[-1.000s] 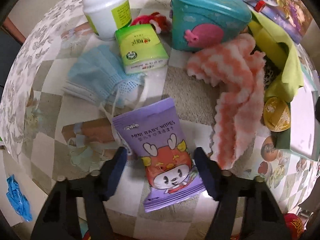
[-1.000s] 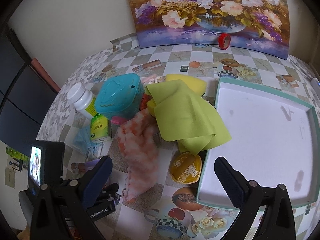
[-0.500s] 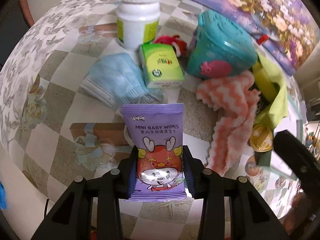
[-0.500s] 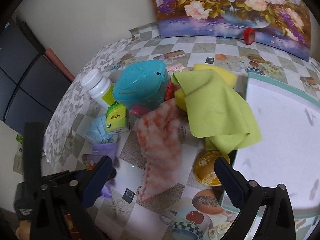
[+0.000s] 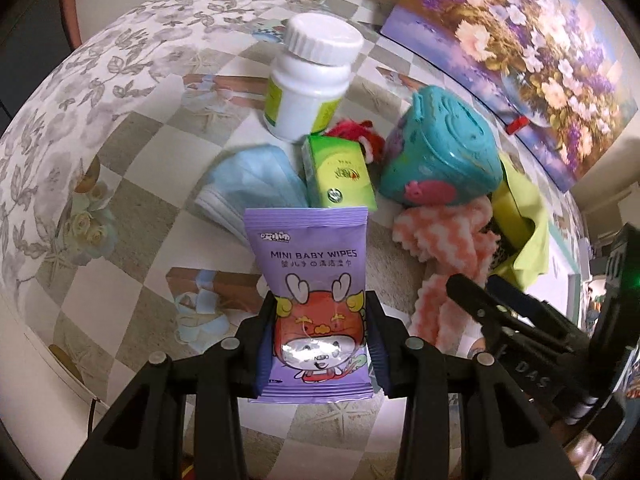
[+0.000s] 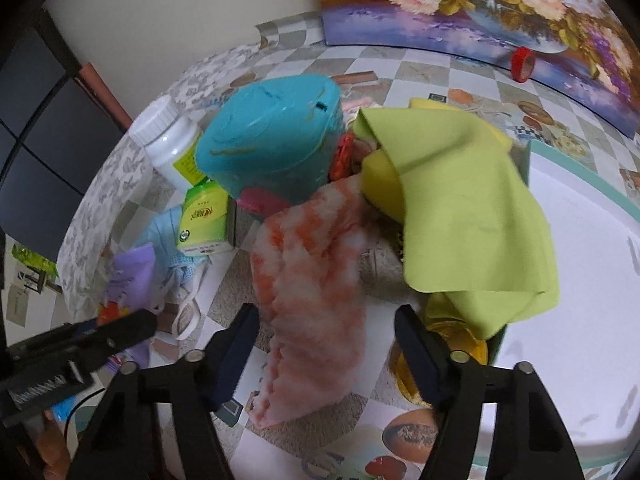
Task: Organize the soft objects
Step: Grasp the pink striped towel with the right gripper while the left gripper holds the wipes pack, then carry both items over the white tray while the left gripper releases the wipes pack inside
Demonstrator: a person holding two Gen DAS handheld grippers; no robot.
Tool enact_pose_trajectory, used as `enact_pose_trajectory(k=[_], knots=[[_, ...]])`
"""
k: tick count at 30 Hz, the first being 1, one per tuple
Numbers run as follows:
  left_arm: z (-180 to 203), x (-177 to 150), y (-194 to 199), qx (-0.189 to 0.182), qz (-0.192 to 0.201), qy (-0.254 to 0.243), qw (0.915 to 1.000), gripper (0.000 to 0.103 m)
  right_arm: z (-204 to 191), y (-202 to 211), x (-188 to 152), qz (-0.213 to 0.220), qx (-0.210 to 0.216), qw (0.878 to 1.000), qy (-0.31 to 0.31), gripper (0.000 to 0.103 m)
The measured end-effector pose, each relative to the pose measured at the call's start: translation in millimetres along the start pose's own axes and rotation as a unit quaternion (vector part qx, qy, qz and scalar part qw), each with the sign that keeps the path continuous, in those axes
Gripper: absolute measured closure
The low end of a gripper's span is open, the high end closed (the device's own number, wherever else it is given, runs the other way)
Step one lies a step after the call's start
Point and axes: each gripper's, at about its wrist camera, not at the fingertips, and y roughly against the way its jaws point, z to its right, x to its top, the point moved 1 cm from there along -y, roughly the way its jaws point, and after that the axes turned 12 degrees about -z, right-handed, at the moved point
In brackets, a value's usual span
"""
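Left tool [image 5: 318, 344] clamps the wipes pack [image 5: 310, 292]; right tool [image 6: 326, 350], closing (nothing gripped), should straddle the pink cloth [image 6: 312, 292] squarely.

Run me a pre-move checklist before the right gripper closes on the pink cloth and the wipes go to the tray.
1. Left gripper clamped on the wipes pack: ok.
2. Pack lifted clear of the face masks: cannot tell.
3. Pink cloth between the right gripper fingers: ok; its jaws have just been closing, pads not yet pressing.
4. Cloth free of the green cloth: ok.
5. White tray has bare space: ok.
6. The two grippers apart from each other: ok, but close.
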Motion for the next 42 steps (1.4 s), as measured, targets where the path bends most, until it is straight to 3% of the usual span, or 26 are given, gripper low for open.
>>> enact_pose_trajectory(k=[9, 18, 29, 42], knots=[[-9, -8, -18, 0.002, -0.006, 0.014, 0.9999, 0.061, -6, -18, 4, -0.024, -0.012, 1.000, 0.015, 0.060], [0, 3, -32, 0.016, -0.017, 0.022, 0.9995, 0.061, -11, -10, 1, -0.018, 0.001, 1.000, 0.024, 0.084], [6, 11, -38, 0.036, -0.031, 0.035, 0.9983, 0.061, -10, 26, -8, 0.015, 0.027, 0.999, 0.024, 0.089], [59, 6, 9, 0.031, 0.021, -0.004, 0.9993, 0.061, -4, 81, -16, 0.078, 0.047, 0.996, 0.018, 0.089]])
